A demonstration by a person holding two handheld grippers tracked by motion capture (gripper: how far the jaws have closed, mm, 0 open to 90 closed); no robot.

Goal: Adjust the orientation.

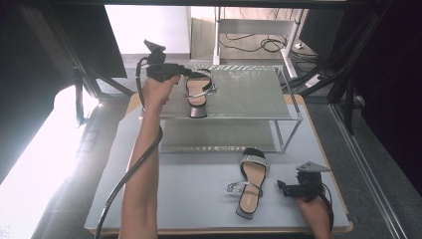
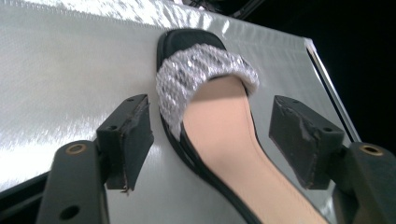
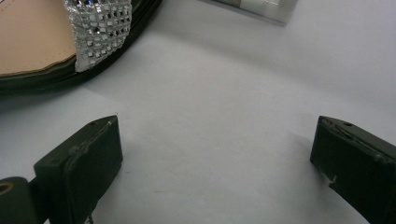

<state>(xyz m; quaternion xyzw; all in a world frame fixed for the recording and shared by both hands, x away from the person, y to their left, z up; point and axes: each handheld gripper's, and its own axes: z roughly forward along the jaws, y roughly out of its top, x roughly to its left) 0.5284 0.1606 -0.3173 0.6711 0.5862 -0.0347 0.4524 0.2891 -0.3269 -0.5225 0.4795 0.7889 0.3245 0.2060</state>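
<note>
Altogether two sandals show, a matching pair with black soles, tan insoles and glittering silver straps. One sandal [image 1: 198, 90] lies on the upper shelf [image 1: 249, 94] of a two-tier wire-framed rack, toe pointing away from the person, heel at the shelf's near edge. The other sandal [image 1: 250, 181] lies flat on the pale worktop [image 1: 189, 189] in front of the rack, toe likewise pointing away, its loose ankle strap curled out to its left side.

Two sets of tongs are in play, one per hand. The left arm reaches far forward across the worktop, the hand [image 1: 158, 89] raised to shelf height with the left tongs [image 1: 190, 72] pointed rightward at the toe end of the shelf sandal. Seen along these tongs [image 2: 211, 135], the jaws stand wide apart, one on each side of that sandal's [image 2: 219, 126] forepart just behind the sequinned toe band, clear of the sole and gripping nothing.

The right hand [image 1: 311, 204] rests low at the near right corner of the worktop, its right tongs [image 1: 281, 187] pointing left toward the worktop sandal, just beside its heel half but apart from it. In that set's own view the tongs [image 3: 217, 158] gape wide over bare worktop [image 3: 224, 93], holding nothing, with the second sandal's [image 3: 56, 42] strap and sole edge ahead at upper left.
</note>
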